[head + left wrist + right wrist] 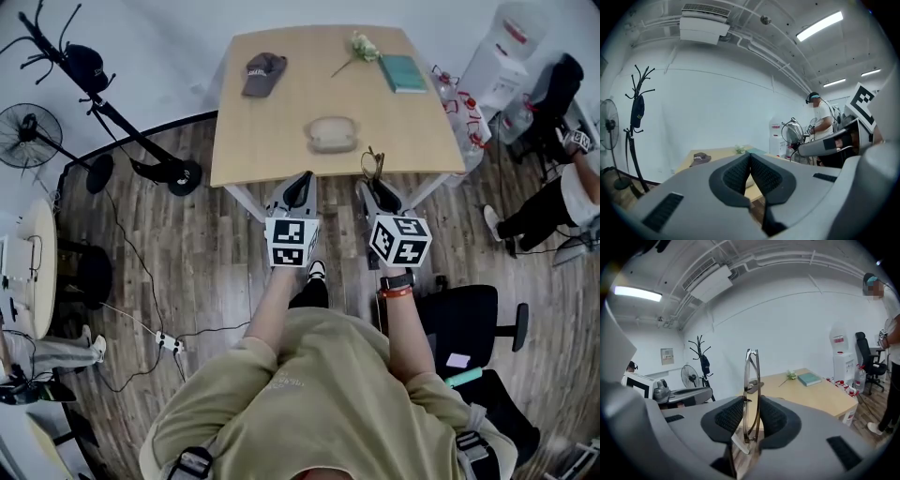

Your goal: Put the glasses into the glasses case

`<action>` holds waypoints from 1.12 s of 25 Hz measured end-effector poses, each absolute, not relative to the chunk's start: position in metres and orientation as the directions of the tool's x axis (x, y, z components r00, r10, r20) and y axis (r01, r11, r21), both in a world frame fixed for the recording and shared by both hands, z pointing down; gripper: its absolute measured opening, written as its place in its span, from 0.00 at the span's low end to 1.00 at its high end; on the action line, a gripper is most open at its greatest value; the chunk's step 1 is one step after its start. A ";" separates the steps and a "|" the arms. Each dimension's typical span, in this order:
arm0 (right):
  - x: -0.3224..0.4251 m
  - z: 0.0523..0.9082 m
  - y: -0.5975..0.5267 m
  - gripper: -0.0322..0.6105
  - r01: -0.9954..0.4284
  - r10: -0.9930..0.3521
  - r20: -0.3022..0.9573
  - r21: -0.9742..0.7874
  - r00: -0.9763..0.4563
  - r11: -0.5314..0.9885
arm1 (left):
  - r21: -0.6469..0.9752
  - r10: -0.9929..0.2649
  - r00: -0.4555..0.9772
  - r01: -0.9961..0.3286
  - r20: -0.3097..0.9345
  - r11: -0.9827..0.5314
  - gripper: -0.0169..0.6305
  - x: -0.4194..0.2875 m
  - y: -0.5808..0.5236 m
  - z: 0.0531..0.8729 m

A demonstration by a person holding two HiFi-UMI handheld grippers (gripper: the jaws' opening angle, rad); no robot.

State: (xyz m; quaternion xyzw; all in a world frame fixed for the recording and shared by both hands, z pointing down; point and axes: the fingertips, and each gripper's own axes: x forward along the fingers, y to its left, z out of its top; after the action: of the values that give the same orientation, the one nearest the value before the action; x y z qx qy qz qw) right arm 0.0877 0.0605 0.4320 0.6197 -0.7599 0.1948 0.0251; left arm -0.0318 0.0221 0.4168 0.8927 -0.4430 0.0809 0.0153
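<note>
A beige oval glasses case (333, 134) lies near the front middle of the wooden table (272, 131). My right gripper (380, 190) hovers at the table's front edge, right of the case, shut on folded thin-framed glasses (374, 163). In the right gripper view the glasses (752, 380) stand upright between the dark pads of the right gripper (751, 417). My left gripper (299, 183) hangs just before the table edge, below the case. In its own view the left gripper (750, 161) is shut, pads meeting with nothing between them.
On the table's far side lie a grey cap (262, 71), a flower (361, 47) and a teal book (403, 72). A water dispenser (502, 52) and a seated person (562, 202) are at right. A black chair (469, 323) stands close behind, and a coat stand (112, 103) at left.
</note>
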 end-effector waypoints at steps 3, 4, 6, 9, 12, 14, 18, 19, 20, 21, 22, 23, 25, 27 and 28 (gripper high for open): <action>0.077 0.433 0.004 0.23 -0.945 -0.922 0.283 -0.265 -0.265 0.191 | -0.012 -0.799 0.582 -0.807 0.151 -0.591 0.06 -0.042 -0.031 0.418; 0.073 0.433 -0.014 0.23 -0.943 -0.919 0.284 -0.267 -0.274 0.198 | -0.003 -0.800 0.580 -0.809 0.151 -0.587 0.06 -0.045 -0.048 0.420; 0.065 0.436 -0.047 0.23 -0.937 -0.912 0.291 -0.281 -0.288 0.206 | -0.001 -0.800 0.579 -0.810 0.159 -0.586 0.06 -0.051 -0.080 0.424; 0.057 0.444 -0.090 0.23 -0.934 -0.897 0.327 -0.291 -0.298 0.205 | -0.032 -0.803 0.569 -0.812 0.178 -0.583 0.06 -0.058 -0.125 0.429; 0.055 0.453 -0.118 0.23 -0.933 -0.890 0.343 -0.298 -0.301 0.201 | -0.035 -0.802 0.571 -0.811 0.178 -0.585 0.06 -0.063 -0.157 0.432; 0.054 0.457 -0.136 0.23 -0.928 -0.884 0.345 -0.305 -0.317 0.214 | -0.018 -0.796 0.580 -0.807 0.172 -0.591 0.06 -0.064 -0.176 0.434; 0.060 0.465 -0.161 0.23 -0.913 -0.862 0.349 -0.313 -0.368 0.263 | 0.019 -0.777 0.603 -0.792 0.180 -0.610 0.06 -0.052 -0.202 0.447; 0.066 0.468 -0.167 0.23 -0.909 -0.859 0.350 -0.321 -0.374 0.265 | 0.024 -0.775 0.604 -0.791 0.184 -0.611 0.06 -0.047 -0.208 0.451; 0.072 0.470 -0.174 0.23 -0.907 -0.857 0.351 -0.330 -0.377 0.263 | 0.029 -0.774 0.604 -0.792 0.188 -0.610 0.06 -0.043 -0.215 0.455; 0.079 0.473 -0.183 0.23 -0.905 -0.856 0.353 -0.339 -0.377 0.259 | 0.033 -0.774 0.602 -0.793 0.195 -0.608 0.06 -0.038 -0.222 0.459; 0.085 0.477 -0.192 0.23 -0.903 -0.855 0.357 -0.346 -0.377 0.254 | 0.034 -0.773 0.599 -0.794 0.207 -0.606 0.06 -0.035 -0.229 0.463; 0.091 0.482 -0.201 0.23 -0.902 -0.851 0.364 -0.351 -0.379 0.251 | 0.035 -0.772 0.595 -0.797 0.225 -0.604 0.06 -0.032 -0.236 0.469; 0.101 0.494 -0.218 0.23 -0.896 -0.836 0.381 -0.359 -0.395 0.260 | 0.043 -0.772 0.583 -0.804 0.252 -0.593 0.06 -0.027 -0.250 0.480; 0.108 0.506 -0.237 0.23 -0.884 -0.814 0.397 -0.378 -0.423 0.275 | 0.059 -0.776 0.577 -0.810 0.257 -0.583 0.06 -0.021 -0.267 0.488; 0.110 0.513 -0.244 0.23 -0.877 -0.802 0.407 -0.391 -0.438 0.281 | 0.068 -0.774 0.577 -0.811 0.262 -0.581 0.06 -0.018 -0.273 0.492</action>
State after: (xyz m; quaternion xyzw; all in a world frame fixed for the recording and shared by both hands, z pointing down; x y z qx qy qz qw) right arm 0.1102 -0.2436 0.5130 0.5260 -0.7976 0.2879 0.0652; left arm -0.0180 -0.2733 0.4925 0.8832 -0.4487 0.1021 0.0906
